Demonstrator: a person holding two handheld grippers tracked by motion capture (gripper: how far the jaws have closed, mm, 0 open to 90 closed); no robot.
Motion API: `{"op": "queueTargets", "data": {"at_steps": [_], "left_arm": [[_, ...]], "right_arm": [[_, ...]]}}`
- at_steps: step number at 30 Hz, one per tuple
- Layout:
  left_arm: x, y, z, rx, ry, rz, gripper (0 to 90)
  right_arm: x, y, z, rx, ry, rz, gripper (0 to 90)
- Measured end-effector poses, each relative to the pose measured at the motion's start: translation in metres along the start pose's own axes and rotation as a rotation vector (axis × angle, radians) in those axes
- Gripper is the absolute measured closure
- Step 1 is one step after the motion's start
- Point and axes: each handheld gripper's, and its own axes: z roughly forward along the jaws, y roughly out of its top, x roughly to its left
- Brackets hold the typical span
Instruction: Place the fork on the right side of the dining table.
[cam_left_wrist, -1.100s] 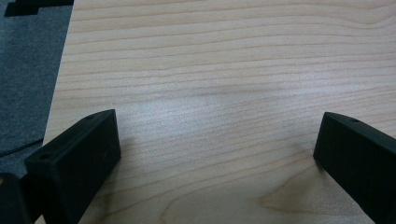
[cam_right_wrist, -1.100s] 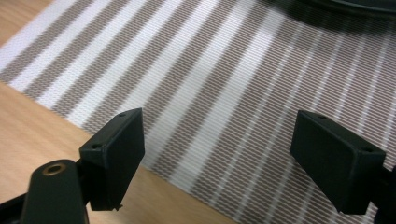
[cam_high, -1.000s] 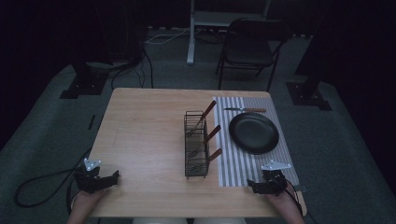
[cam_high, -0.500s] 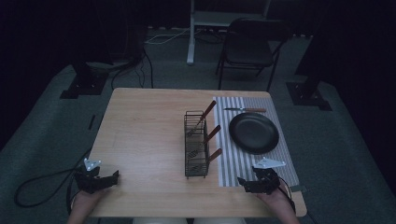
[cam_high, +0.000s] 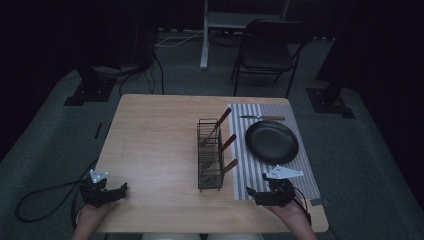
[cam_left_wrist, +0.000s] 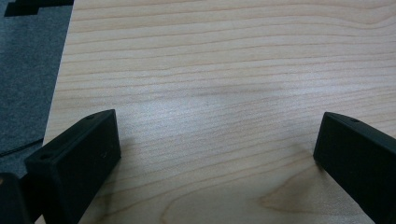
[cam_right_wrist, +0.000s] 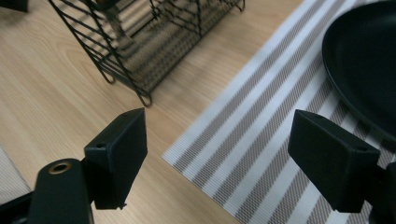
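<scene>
Both grippers' fingers (cam_left_wrist: 74, 163) wide apart

The rack (cam_high: 210, 155) stands on the table (cam_high: 150, 140), with three utensils (cam_high: 223, 145) in it, their handles leaning right. Just right of the rack lies the mat (cam_high: 250, 172), its near corner close by the rack's foot; on the mat, right of the rack, sits the plate (cam_high: 272, 142), and behind the plate a knife (cam_high: 262, 118). Behind the rack, beyond the table, stands a chair (cam_high: 267, 50)
</scene>
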Motion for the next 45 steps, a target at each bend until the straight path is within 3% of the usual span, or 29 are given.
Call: {"op": "queueTargets", "data": {"at_steps": [13, 20, 28, 33, 37, 45], "left_arm": [[0.0, 0.0, 0.0, 0.0, 0.0, 0.002, 0.7], [0.0, 0.0, 0.0, 0.0, 0.001, 0.002, 0.7], [0.0, 0.0, 0.0, 0.0, 0.0, 0.002, 0.7], [0.0, 0.0, 0.0, 0.0, 0.0, 0.002, 0.7], [0.0, 0.0, 0.0, 0.0, 0.0, 0.002, 0.7], [0.0, 0.0, 0.0, 0.0, 0.0, 0.002, 0.7]], "right_arm": [[0.029, 0.03, -0.017, -0.095, 0.061, -0.019, 22.9], [0.037, 0.043, -0.021, -0.141, 0.067, -0.022, 24.7], [0.044, 0.055, -0.017, -0.143, 0.082, -0.032, 27.8], [0.045, 0.063, -0.016, -0.169, 0.067, -0.01, 28.1], [0.049, 0.07, -0.016, -0.172, 0.045, -0.027, 34.9], [0.051, 0.073, -0.011, -0.186, 0.031, 0.011, 48.1]]}}
